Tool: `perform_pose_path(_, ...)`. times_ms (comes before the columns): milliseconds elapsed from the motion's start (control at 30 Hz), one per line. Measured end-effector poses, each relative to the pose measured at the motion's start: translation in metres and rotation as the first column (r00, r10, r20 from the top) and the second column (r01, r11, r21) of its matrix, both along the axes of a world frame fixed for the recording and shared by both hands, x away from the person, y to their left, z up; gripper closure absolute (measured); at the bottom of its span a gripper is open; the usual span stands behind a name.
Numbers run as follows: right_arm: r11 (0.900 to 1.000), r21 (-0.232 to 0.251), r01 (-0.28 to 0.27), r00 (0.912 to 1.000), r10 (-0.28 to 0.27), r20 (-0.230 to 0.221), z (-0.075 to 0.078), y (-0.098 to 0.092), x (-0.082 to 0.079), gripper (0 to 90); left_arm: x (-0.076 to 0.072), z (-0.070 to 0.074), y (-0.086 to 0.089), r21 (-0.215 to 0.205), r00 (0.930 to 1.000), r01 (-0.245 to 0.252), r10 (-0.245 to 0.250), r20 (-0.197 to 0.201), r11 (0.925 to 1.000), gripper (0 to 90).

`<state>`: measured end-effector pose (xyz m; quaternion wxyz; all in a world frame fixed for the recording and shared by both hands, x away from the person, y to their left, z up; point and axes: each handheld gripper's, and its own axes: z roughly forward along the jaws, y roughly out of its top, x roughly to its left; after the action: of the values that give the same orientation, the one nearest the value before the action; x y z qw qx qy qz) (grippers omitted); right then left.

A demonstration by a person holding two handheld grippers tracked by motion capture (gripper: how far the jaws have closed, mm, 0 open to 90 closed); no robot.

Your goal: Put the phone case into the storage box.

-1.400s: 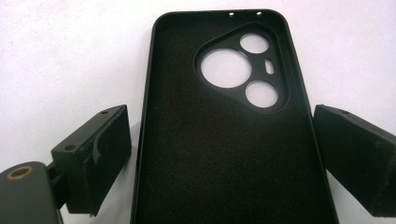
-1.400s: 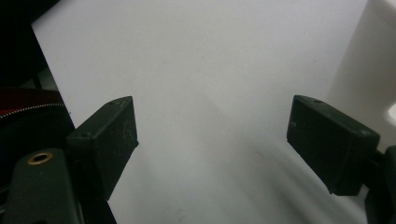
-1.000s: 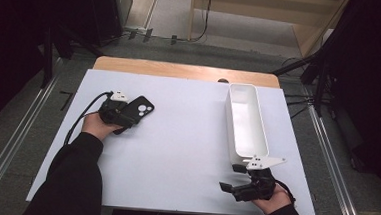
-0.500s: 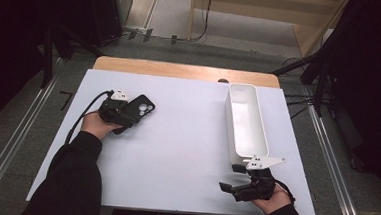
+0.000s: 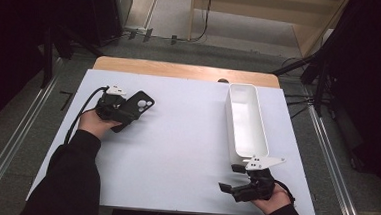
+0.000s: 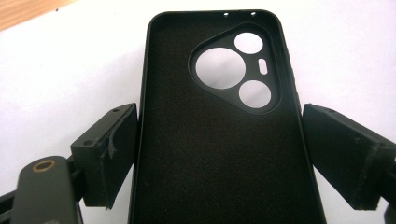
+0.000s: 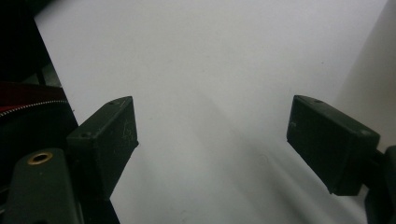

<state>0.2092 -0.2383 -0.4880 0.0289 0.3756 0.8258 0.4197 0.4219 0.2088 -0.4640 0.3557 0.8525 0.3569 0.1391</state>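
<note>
While the left tongs (image 5: 128,114) sat astride the phone case (image 6: 219,135), status was:
left tongs: spread wide around the case's lower end; one pad touching its edge, the other just clear, so I couldn't call it a firm pinch.
phone case: black, inside face up, between the left tongs, on or just over the white worktop (image 5: 185,152); couldn't tell which.
long axis: ran straight ahead along the tongs, camera cutout at the far end.
right tongs (image 5: 231,189): released, nothing between them, just short of the near end of the white bin (image 5: 245,123).
nearer hand: left by far; the case lay well apart from the right tongs.
next move (my guess): clench across the short width, carry toward the bin.
</note>
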Motion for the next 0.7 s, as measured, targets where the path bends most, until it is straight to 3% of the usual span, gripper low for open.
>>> perform_pose_path(333, 1.000, -0.005, 0.005, 1.0000, -0.005, 0.003, 0.001, -0.001, -0.001, 14.8, -0.014, 0.019, -0.007, -0.052, 1.0000, -0.004, 0.004, 0.000, 0.9986, 13.3)
perform_pose_path(700, 1.000, -0.005, 0.004, 1.0000, -0.004, 0.007, 0.001, 0.000, -0.001, 14.8, -0.036, 0.032, -0.024, -0.058, 0.9994, 0.036, -0.035, 0.004, 0.9977, 13.3)
